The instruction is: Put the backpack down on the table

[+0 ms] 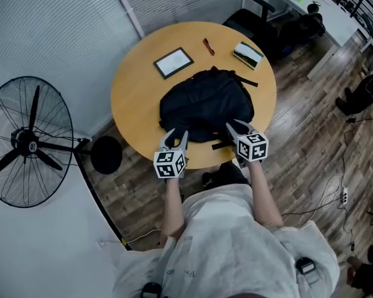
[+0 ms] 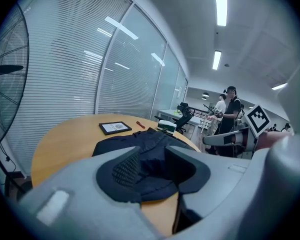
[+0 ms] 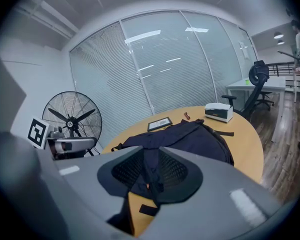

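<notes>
A black backpack (image 1: 205, 101) lies flat on the round wooden table (image 1: 137, 85), its near edge at the table's front rim. My left gripper (image 1: 176, 134) sits at the bag's near left corner. In the left gripper view its jaws stand apart around a fold of the backpack (image 2: 140, 141), and the left gripper (image 2: 152, 166) does not clearly press on it. My right gripper (image 1: 236, 128) is at the bag's near right corner. In the right gripper view, the right gripper (image 3: 151, 171) pinches a narrow band of the backpack (image 3: 190, 136) between its pads.
Behind the bag on the table lie a tablet (image 1: 173, 62), a red pen (image 1: 208, 46) and a small white box (image 1: 248, 54). A floor fan (image 1: 30, 143) stands to the left, an office chair (image 1: 261, 17) beyond the table. People stand far off by the desks.
</notes>
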Motion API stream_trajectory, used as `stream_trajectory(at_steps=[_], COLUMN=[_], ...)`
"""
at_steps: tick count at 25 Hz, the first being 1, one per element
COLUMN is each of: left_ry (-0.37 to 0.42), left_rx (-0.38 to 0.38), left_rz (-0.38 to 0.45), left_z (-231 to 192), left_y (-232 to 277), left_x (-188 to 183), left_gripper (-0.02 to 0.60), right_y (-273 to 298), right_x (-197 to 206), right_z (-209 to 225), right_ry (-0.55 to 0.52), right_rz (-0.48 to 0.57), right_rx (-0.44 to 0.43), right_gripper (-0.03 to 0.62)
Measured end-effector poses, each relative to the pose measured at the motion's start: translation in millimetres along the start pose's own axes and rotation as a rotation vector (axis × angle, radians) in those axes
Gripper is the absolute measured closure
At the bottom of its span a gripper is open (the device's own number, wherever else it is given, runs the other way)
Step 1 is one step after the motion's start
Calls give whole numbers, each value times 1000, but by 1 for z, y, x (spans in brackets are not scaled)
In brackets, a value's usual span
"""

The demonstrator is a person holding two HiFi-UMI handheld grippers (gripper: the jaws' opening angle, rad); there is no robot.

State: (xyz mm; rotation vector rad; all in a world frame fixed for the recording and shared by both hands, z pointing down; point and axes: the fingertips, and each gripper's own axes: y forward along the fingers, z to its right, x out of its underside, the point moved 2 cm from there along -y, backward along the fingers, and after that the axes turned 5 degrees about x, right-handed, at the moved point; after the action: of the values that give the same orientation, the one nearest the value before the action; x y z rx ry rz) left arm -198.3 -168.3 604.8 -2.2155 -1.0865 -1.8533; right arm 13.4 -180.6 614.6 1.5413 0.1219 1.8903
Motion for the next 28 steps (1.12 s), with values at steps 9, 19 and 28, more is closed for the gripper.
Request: stream_trajectory(at_steps=[9, 19, 28], left_ry=[-6, -4, -7], left_rx=[-21, -17, -42], left_rz=[-5, -39, -72], left_z=[-4, 0, -5], left_y=[-5, 0, -1], left_x=[4, 7, 13], left_gripper=[514, 580, 578], right_y=[-2, -6, -11], right_x=[2, -2, -3], right_z=[3, 5, 5], right_ry=[6, -10, -27], right_rz=[3, 10, 28], right_rx=[-6, 1, 9], right_gripper=[566, 594, 594])
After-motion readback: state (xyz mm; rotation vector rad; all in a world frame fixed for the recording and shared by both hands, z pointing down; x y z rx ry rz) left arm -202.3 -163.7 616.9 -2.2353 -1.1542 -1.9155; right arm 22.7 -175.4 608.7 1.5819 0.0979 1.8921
